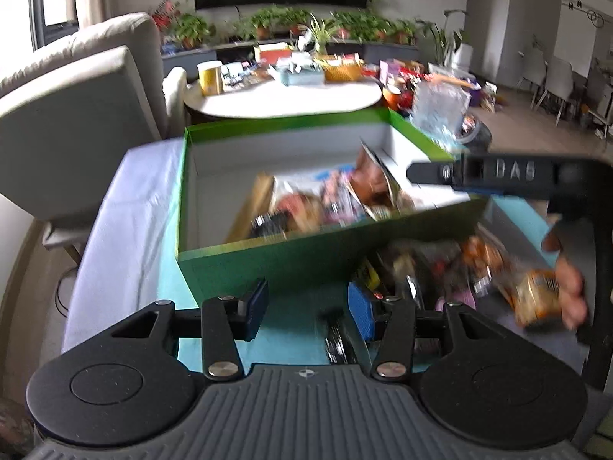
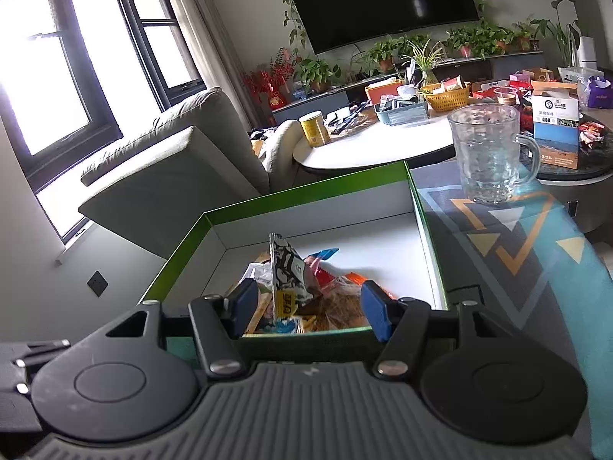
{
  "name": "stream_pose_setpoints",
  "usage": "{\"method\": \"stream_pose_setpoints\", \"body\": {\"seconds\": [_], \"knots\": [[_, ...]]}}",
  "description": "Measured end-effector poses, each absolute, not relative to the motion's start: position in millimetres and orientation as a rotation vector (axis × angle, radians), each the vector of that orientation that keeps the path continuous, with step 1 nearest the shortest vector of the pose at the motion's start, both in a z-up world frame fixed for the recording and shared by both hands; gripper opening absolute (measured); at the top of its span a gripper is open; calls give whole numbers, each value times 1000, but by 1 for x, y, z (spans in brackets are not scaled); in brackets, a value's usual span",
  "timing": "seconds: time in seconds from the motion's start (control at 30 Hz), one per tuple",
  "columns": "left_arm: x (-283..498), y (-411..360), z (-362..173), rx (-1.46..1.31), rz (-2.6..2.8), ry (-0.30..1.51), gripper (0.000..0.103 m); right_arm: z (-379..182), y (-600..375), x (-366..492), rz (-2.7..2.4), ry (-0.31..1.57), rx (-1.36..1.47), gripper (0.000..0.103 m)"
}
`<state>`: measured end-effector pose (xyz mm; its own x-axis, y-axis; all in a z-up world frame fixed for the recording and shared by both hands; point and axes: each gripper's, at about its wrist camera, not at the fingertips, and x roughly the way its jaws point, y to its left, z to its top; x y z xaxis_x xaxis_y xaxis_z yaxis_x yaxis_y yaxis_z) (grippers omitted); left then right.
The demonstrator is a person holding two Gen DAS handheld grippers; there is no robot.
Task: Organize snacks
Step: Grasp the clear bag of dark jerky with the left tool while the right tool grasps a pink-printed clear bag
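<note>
A green box [image 1: 268, 260] with a white inside holds several snack packets [image 1: 325, 199]. It also shows in the right wrist view [image 2: 184, 245], with packets [image 2: 291, 272] piled at its near side. My left gripper [image 1: 306, 306] is open and empty, just in front of the box's near wall. My right gripper [image 2: 306, 303] is open and empty over the box's near edge; a black-and-white packet stands between its blue pads without touching them. In the left wrist view the right gripper [image 1: 498, 174] reaches over the box's right side. A pile of loose snacks [image 1: 459, 268] lies right of the box.
A glass mug [image 2: 486, 157] stands right of the box on the patterned cloth [image 2: 517, 253]. A round white table [image 2: 383, 145] full of items stands behind. A grey sofa [image 2: 172, 168] is to the left. A person's hand [image 1: 567, 280] is at the loose snacks.
</note>
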<state>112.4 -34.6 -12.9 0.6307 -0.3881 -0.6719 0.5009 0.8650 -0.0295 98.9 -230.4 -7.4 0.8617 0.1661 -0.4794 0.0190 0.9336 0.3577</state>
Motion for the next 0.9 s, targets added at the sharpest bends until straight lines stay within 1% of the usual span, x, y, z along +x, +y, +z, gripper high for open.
{"method": "stream_pose_setpoints", "body": {"seconds": [0.3, 0.53, 0.7, 0.83, 0.9], "knots": [[97, -39, -39, 191, -549, 821, 44, -8, -232, 79, 72, 536, 350, 66], [99, -41, -49, 180, -543, 842, 44, -23, -214, 65, 129, 612, 290, 68], [101, -38, -52, 166, -528, 841, 49, -37, -202, 61, 157, 677, 296, 69], [101, -40, -54, 176, -529, 834, 50, -44, -192, 56, 136, 702, 295, 77], [98, -39, -52, 185, -520, 819, 50, -47, -192, 57, 125, 716, 328, 78]]}}
